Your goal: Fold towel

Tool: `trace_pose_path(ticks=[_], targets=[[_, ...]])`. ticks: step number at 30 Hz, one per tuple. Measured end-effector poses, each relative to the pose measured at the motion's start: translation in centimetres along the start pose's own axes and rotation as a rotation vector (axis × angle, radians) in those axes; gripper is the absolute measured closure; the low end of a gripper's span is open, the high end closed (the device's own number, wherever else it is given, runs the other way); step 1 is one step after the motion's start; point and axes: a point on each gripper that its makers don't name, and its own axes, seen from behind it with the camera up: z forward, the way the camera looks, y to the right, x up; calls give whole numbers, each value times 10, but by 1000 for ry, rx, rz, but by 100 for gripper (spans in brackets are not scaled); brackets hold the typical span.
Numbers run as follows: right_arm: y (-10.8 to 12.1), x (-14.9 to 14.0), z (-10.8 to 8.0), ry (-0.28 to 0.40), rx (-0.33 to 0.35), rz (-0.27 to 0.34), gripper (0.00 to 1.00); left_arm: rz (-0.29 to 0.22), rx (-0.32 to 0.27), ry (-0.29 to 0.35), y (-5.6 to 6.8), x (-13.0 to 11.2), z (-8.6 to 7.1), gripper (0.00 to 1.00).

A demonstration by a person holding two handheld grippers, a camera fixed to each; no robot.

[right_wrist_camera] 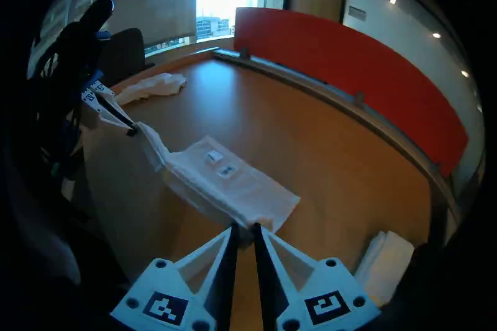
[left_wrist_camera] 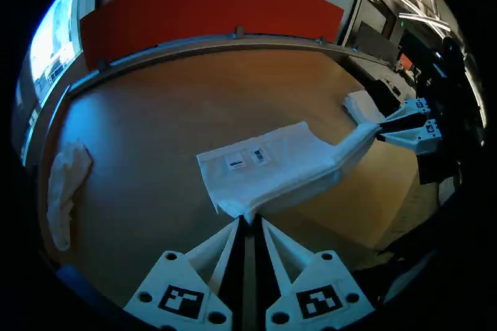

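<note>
A white towel (left_wrist_camera: 279, 166) with two small labels on top lies part-folded on the wooden table (left_wrist_camera: 186, 101); its near edge is lifted off the surface. My left gripper (left_wrist_camera: 248, 222) is shut on one corner of that edge. My right gripper (left_wrist_camera: 380, 131), farther off at the right, pinches the other corner, so the edge hangs stretched between them. In the right gripper view the towel (right_wrist_camera: 230, 185) runs from my right gripper (right_wrist_camera: 244, 228), shut on its corner, to the left gripper (right_wrist_camera: 132, 129) at the table's (right_wrist_camera: 310, 138) side.
A crumpled white cloth (left_wrist_camera: 65, 188) lies near the table's far left edge, also seen as the cloth (right_wrist_camera: 152, 87) by the window. A folded white towel (left_wrist_camera: 363, 106) sits at the right edge. A red partition (left_wrist_camera: 205, 8) backs the table. A dark chair (right_wrist_camera: 124, 51) stands beside it.
</note>
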Motion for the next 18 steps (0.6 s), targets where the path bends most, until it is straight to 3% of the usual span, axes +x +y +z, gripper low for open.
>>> trace_pose_path(ticks=[18], targets=[[27,-10,52,-49,-5,17,82,5,37,-27,-27,9,57,91]])
